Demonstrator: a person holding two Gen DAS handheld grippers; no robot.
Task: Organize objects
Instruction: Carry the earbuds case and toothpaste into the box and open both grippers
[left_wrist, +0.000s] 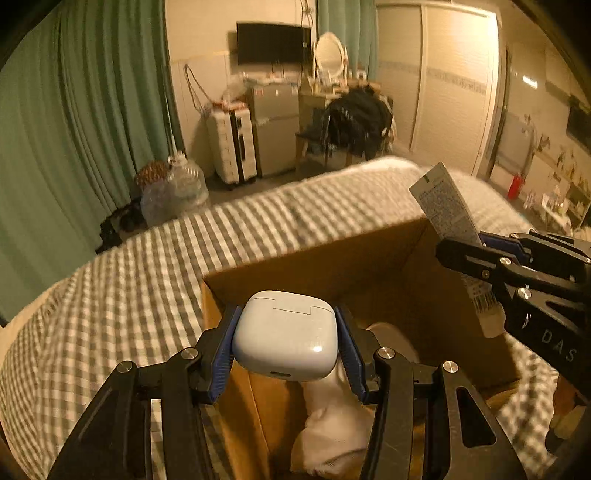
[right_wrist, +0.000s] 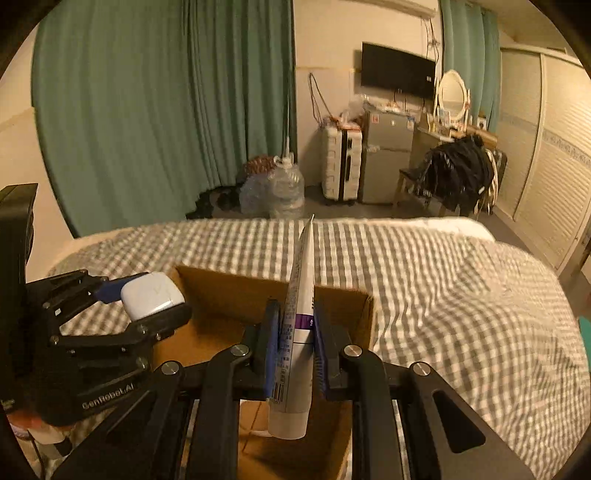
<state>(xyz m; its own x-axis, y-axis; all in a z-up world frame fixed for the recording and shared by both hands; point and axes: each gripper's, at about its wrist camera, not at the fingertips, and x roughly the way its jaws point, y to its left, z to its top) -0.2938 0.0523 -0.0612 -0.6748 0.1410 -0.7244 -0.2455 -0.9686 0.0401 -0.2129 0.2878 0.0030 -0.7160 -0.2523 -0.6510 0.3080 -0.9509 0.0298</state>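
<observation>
My left gripper is shut on a pale blue earbuds case and holds it above the open cardboard box on the bed. My right gripper is shut on a white tube with a purple band, held upright, crimped end up, over the same box. In the left wrist view the right gripper and tube are at the right, above the box's right side. In the right wrist view the left gripper with the case is at the left. A white cloth item lies inside the box.
The box sits on a bed with a grey-and-white checked cover. Beyond the bed are green curtains, water jugs, a white suitcase, a small fridge, a chair draped with dark clothes and a wardrobe.
</observation>
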